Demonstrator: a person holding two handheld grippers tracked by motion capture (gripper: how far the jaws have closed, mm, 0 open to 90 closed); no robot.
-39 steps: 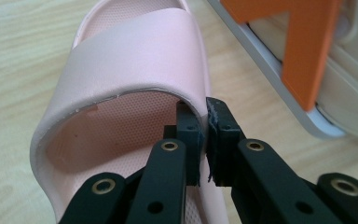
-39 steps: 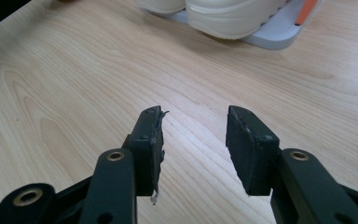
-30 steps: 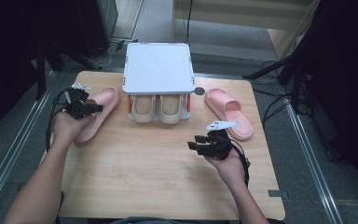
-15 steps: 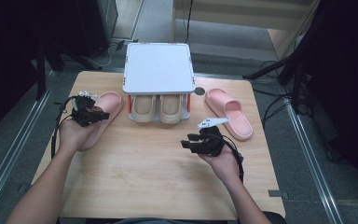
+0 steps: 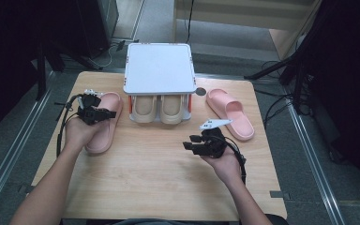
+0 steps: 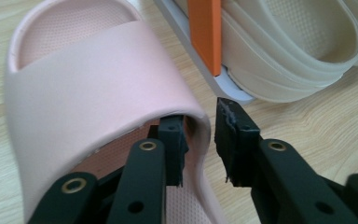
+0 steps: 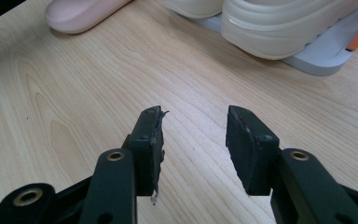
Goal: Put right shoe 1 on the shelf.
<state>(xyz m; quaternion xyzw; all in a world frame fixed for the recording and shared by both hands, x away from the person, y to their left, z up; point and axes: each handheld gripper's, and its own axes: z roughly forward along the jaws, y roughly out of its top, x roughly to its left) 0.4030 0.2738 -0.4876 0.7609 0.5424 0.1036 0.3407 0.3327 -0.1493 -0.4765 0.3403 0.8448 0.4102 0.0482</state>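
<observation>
A pink slipper [image 5: 104, 133] lies at the table's left, toe toward the far edge. My left gripper [image 5: 104, 114] is low over its strap. In the left gripper view that gripper [image 6: 200, 140] is open. One jaw sits under the strap [image 6: 98, 79] inside the slipper and the other stands outside its side wall. A second pink slipper [image 5: 229, 112] lies at the right. Over bare wood near the middle, my right gripper [image 5: 190, 143] points left. Its jaws [image 7: 193, 140] are open with nothing between them.
A low rack with a white top [image 5: 159, 68] stands at the back centre. A pair of cream slippers [image 5: 161, 108] sits on its lower shelf between orange posts [image 6: 207, 32]. The cream pair [image 7: 289, 23] and the left pink slipper's end [image 7: 79, 11] lie ahead of the right gripper.
The left gripper has moved right onto the left pink slipper, and its jaws now straddle the strap's side. The right gripper has shifted left toward the table's middle.
</observation>
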